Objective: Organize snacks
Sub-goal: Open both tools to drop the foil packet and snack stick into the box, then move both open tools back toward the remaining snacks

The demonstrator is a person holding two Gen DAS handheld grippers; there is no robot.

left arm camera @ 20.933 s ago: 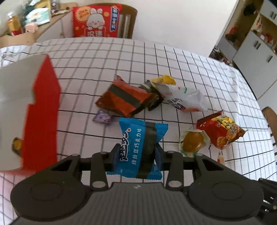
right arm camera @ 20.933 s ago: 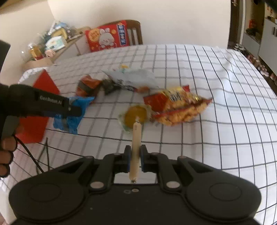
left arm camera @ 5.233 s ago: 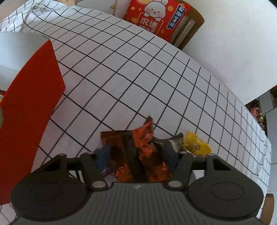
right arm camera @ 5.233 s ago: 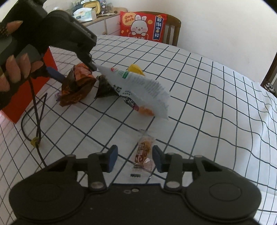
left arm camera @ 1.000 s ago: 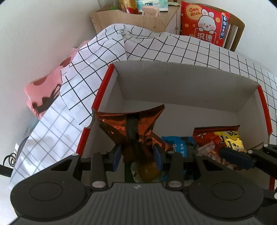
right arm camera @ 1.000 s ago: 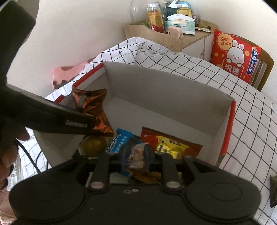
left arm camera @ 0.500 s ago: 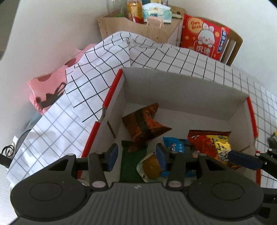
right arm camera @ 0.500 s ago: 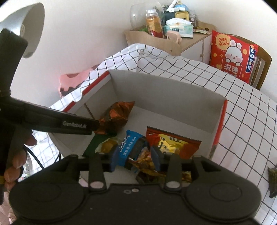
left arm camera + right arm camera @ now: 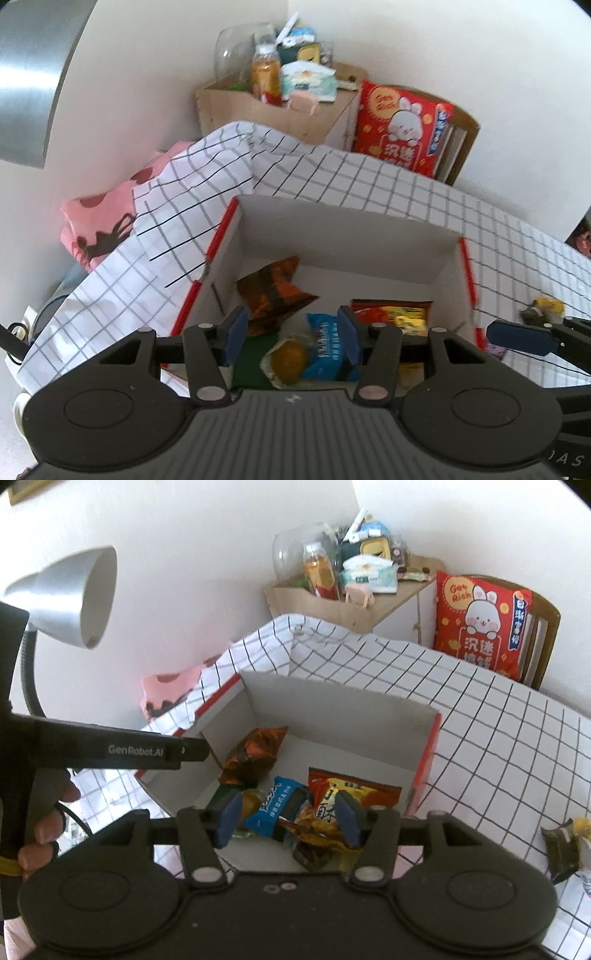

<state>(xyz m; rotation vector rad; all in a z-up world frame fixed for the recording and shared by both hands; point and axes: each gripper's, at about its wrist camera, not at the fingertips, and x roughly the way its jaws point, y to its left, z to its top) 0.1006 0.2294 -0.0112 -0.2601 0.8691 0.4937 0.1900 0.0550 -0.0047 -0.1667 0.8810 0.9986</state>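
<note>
1. Inside the cardboard box (image 9: 343, 221), at the table's far-left corner: lay a brown packet (image 9: 273, 291) tipped near the left wall, a blue packet (image 9: 325, 347), a round yellow snack (image 9: 290, 356) and a red-and-yellow bag (image 9: 391, 310), all loose on the floor of the box.
2. Above the box: left gripper (image 9: 291, 332) spread apart and opening, clamped on nothing; right gripper (image 9: 288, 819) likewise apart and opening, pads clear of the packets below.
3. Judged as the let-go step. Best done by opening fully before pulling away, lifting straight up past the box walls, and keeping the two grippers from crossing, so as not to snag a wrapper or tip the box.
4. Probably called for next: a trip across the checked tablecloth (image 9: 498, 738) to the leftover wrappers (image 9: 561, 842).
5. Shown by the right wrist view only: a hand (image 9: 40, 830) on the left gripper's handle, a grey lamp (image 9: 74, 594), and a crumpled golden packet under the right jaws.
6. Shown by the left wrist view only: the green box floor beneath the yellow snack, and a pink cloth (image 9: 99, 225) beyond the table edge.
</note>
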